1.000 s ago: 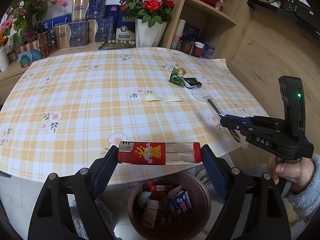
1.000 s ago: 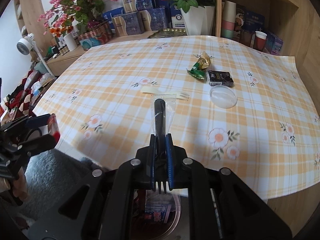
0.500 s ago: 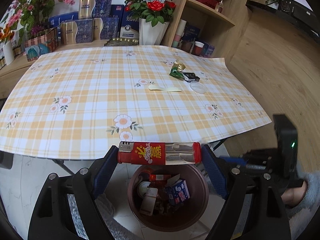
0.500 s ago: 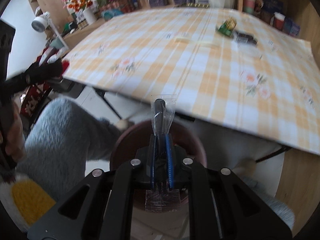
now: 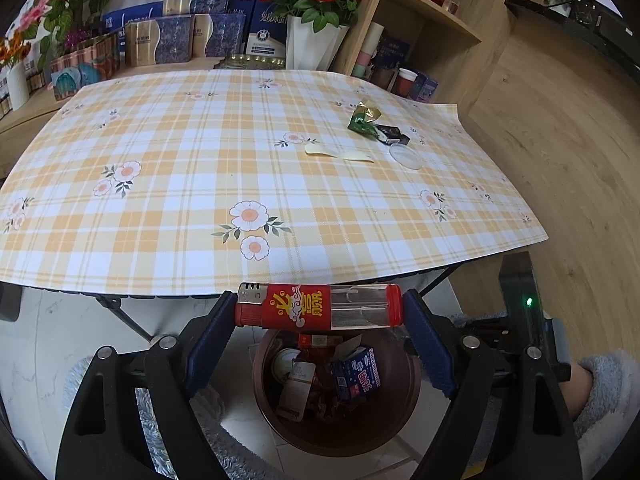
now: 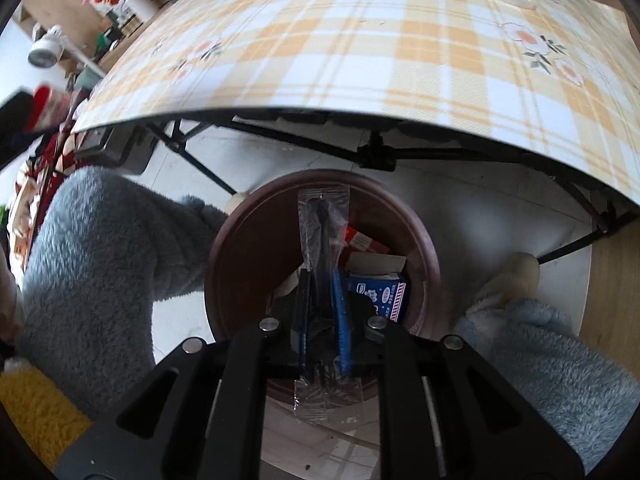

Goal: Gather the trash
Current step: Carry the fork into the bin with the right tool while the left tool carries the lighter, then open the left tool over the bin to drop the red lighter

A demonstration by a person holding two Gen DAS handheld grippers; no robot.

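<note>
**Two pieces of trash poised over the bin**

The left tool (image 5: 320, 312) was closed across the ends of a lighter (image 5: 318, 311), gripping it lengthwise between its blue pads (image 5: 208, 336). The lighter hung just off the desk (image 5: 280, 184) edge, directly above the brown bin (image 5: 336, 392) on the floor. The right tool (image 6: 322, 300) was nearly shut, pinching a black plastic fork in a clear wrapper (image 6: 322, 232), which pointed down over the bin (image 6: 248, 248).

A clean drop probably called for centering each item over the bin mouth before opening, and letting go one tool at a time so neither piece struck the other. The fork's limp wrapper might cling to the pads, so a wide opening would likely help.

The lighter was a smooth, rigid cylinder, red with a printed label at one end and a see-through, apparently empty tank at the other. The wrapper was thin, crinkly film. The bin was round, glossy and already held small cartons and paper scraps. On the desk's plaid, flower-printed cloth lay a green-gold foil wrapper (image 5: 363, 118), a small dark packet (image 5: 392, 133), a clear round lid (image 5: 406, 157) and a pale flat strip (image 5: 340, 153).
</note>
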